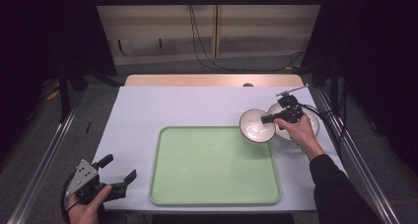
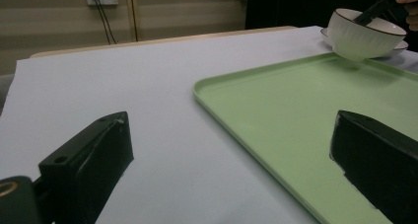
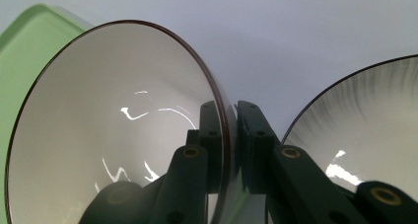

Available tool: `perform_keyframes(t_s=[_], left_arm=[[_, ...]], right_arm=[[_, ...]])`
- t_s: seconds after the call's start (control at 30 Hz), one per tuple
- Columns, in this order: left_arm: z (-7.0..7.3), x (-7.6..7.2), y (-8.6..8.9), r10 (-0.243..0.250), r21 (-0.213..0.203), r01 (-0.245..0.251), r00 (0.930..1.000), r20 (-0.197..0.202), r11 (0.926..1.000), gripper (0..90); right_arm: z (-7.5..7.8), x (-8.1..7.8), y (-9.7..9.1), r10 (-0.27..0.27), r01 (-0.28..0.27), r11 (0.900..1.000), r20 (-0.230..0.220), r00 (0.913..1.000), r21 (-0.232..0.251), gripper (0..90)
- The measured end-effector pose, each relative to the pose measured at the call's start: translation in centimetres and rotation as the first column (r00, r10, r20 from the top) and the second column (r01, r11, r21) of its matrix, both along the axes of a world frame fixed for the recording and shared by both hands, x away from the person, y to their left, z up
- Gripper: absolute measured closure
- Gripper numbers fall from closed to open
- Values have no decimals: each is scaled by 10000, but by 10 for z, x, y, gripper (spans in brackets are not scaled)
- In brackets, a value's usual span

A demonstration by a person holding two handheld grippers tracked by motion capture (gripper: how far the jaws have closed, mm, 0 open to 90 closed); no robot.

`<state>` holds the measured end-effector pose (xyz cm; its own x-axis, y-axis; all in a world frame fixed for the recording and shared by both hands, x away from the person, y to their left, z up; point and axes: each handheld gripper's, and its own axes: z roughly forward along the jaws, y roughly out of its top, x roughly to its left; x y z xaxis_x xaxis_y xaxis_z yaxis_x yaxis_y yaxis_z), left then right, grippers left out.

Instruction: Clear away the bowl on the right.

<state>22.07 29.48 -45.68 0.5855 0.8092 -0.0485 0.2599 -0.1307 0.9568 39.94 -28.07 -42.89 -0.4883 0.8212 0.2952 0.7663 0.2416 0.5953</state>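
A white bowl [image 1: 255, 126] with a dark rim hangs just above the far right corner of the green tray [image 1: 212, 169]; in the left gripper view the bowl [image 2: 364, 34] floats over the tray [image 2: 296, 120]. My right gripper [image 1: 268, 119] is shut on its rim, one jaw inside and one outside, as the right gripper view shows at the bowl [image 3: 113, 135] wall. A second white bowl [image 1: 310, 128] rests on the table behind it, also seen as the second bowl [image 3: 365, 130]. My left gripper [image 1: 118, 168] stands open near the table's front left corner, nothing between its jaws.
The white table sheet [image 1: 148, 110] spreads left of and beyond the tray. A wooden table edge [image 1: 212, 80] runs along the back. Metal rails [image 1: 44, 155] flank the table, and cables [image 1: 197, 41] hang down the back wall.
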Motion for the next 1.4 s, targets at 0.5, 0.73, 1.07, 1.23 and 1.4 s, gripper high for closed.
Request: perform_keyframes(t_s=[0.5,0.73,1.07,1.23,1.4], left_arm=[[0,1,0,-48,-76,47,9999,-105,10000,24],[0,1,0,-69,-29,68,9999,-82,10000,24],[0,0,-1,-62,-53,61,9999,-80,10000,24],[0,0,-1,-39,-24,39,10000,-52,10000,24],[0,1,0,-65,-53,65,9999,-79,10000,24]], right_arm=[[-8,7,5,-256,237,9993,-710,9971,-277,821],[-13,10,8,-120,94,9994,-773,9969,-341,822],[-14,10,7,-287,251,9988,-901,9955,-417,823],[-14,10,7,-304,250,9978,-906,9954,-608,826],[-17,11,7,-395,335,9971,-883,9953,-683,828]])
